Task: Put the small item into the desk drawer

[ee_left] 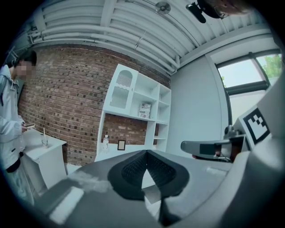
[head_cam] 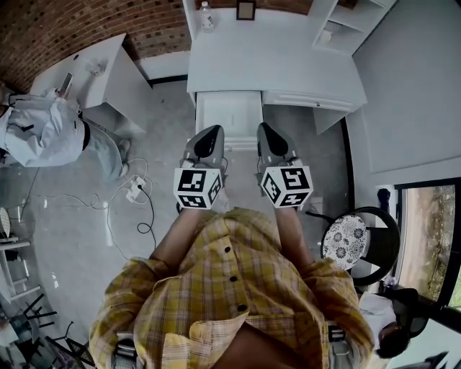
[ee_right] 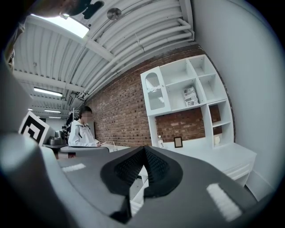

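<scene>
In the head view a white desk (head_cam: 288, 61) stands ahead, and its drawer (head_cam: 229, 115) is pulled out toward me. I cannot make out a small item in the drawer or in either gripper. My left gripper (head_cam: 212, 131) and right gripper (head_cam: 266, 130) hover side by side just in front of the drawer, pointing at the desk. In the left gripper view the left gripper (ee_left: 146, 153) has its black pads pressed together with nothing between them. In the right gripper view the right gripper (ee_right: 143, 149) is closed the same way and holds nothing.
A bottle (head_cam: 207, 16) and a small picture frame (head_cam: 245, 10) stand at the desk's back edge. White shelves (ee_left: 138, 100) rise above the desk. A person in a white jacket (head_cam: 43, 133) stands left by a side table (head_cam: 97, 68). Cables (head_cam: 133, 193) lie on the floor; a cushioned chair (head_cam: 347, 241) stands right.
</scene>
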A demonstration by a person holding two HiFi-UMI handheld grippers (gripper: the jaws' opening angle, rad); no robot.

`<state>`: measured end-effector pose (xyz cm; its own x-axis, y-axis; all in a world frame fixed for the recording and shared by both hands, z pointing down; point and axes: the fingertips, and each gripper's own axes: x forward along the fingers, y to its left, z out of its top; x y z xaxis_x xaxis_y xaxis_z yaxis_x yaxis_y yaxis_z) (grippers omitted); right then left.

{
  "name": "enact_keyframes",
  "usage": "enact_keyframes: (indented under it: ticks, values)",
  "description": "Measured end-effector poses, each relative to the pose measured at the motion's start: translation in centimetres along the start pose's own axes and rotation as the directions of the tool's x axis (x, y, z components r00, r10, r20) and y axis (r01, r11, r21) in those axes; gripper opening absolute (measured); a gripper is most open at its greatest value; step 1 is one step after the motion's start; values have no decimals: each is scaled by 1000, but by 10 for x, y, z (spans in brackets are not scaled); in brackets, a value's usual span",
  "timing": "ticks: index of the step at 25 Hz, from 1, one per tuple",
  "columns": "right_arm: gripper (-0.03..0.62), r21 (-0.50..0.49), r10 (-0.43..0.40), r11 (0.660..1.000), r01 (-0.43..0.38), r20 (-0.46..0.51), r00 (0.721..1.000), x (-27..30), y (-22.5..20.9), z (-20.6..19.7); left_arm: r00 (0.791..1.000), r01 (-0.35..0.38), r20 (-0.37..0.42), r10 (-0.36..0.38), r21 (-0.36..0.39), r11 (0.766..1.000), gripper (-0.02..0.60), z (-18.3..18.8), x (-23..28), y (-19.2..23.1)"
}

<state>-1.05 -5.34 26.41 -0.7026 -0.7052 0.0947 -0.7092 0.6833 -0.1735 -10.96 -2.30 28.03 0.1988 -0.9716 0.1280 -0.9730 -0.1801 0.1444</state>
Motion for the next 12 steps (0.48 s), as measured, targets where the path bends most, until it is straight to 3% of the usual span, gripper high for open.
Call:
enact_keyframes:
  ticks: [12]
  values:
    - [-11,13,-8,1000,8,15,1000,-14,-5,1,1000,6,16,-5,-32,999,5,1,-6,-12]
